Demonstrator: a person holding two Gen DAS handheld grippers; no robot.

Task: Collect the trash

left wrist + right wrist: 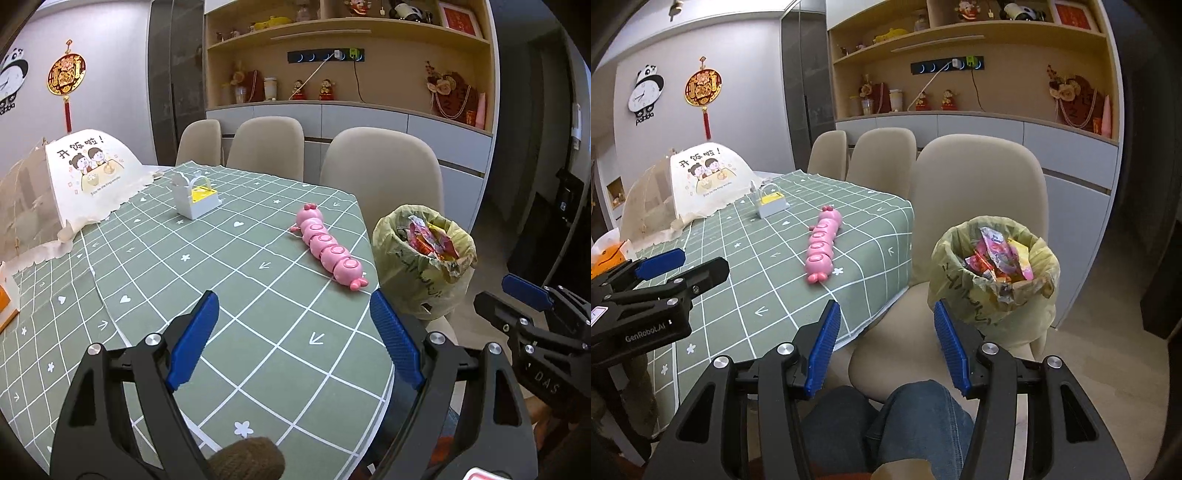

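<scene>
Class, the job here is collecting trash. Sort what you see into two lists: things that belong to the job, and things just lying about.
Belongs to the job:
bin on the chair, lined with a bag
wrappers in it
left tongs and right tongs, both open and empty

Just lying about:
pink toy
white box
food cover
chairs

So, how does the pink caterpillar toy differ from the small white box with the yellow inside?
The pink caterpillar toy is long, rounded and segmented; the small white box is squarish with flat walls and a handle arching over it. The toy lies flat near the table edge by the trash bin; the box stands upright farther back, near the food cover. Both rest on the green checked tablecloth, untouched.
</scene>
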